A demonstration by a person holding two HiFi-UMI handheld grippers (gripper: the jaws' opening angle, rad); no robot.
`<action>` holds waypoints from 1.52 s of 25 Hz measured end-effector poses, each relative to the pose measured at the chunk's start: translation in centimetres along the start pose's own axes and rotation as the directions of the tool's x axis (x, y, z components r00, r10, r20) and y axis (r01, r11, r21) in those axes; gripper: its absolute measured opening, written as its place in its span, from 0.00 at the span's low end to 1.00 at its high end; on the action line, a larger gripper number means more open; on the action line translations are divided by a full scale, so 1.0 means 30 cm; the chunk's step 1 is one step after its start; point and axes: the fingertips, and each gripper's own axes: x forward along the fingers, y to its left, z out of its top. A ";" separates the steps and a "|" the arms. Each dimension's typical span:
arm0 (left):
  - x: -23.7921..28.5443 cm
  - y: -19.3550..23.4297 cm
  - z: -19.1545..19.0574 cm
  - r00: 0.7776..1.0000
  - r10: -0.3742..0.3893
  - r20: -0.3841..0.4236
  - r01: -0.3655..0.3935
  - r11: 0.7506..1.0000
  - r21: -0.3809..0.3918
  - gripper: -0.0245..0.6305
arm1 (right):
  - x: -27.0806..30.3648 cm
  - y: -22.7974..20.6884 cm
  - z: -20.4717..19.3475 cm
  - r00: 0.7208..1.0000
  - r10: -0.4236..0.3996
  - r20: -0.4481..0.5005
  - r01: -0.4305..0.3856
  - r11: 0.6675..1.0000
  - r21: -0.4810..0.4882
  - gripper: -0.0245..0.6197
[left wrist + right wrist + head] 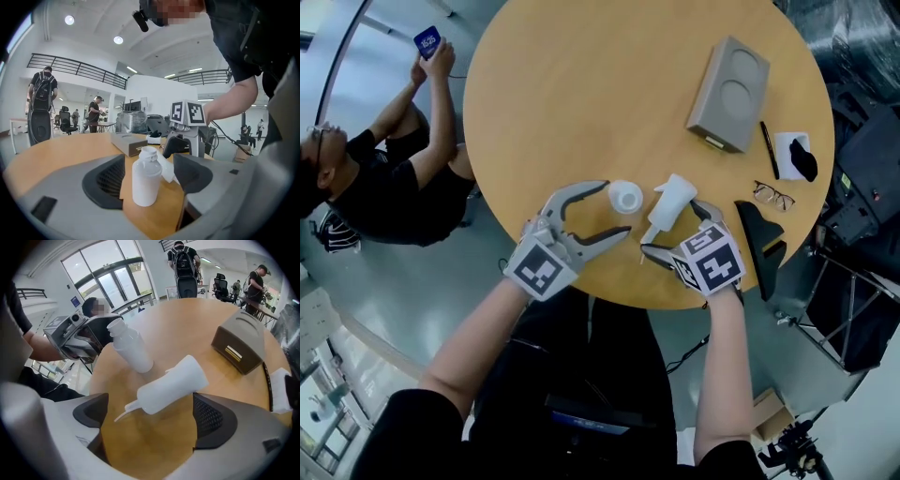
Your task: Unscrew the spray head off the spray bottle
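The left gripper (616, 208) is held spread around the upright, open-necked bottle (625, 196), not pressing it; the spray head (672, 204), already off, lies on the table (581, 94) between the right gripper's (150, 414) wide-spread jaws; only withdrawal is judged to remain

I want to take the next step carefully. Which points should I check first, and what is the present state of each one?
1. Spray head off the bottle: ok, it lies on its side on the table.
2. Bottle upright, neck open: ok.
3. Right gripper free of the spray head: ok, jaws wide apart, pads not touching it.
4. Left gripper free of the bottle: ok, a gap shows on each side.
5. Bottle empty: cannot tell, it is opaque.
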 end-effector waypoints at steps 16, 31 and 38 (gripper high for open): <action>-0.289 -0.163 0.449 0.999 0.041 0.007 -0.040 0.989 -0.140 0.37 | -0.508 0.312 0.088 0.980 0.080 0.183 -0.062 0.993 -0.099 0.78; -0.441 -0.287 0.776 0.999 -0.009 0.043 0.015 0.988 -0.154 0.06 | -1.021 0.562 0.317 0.727 0.222 0.650 -0.019 0.953 -0.303 0.04; -0.506 -0.282 1.016 0.991 -0.011 0.132 0.027 0.992 -0.124 0.06 | -1.294 0.640 0.422 0.563 0.205 0.801 0.107 0.943 -0.316 0.04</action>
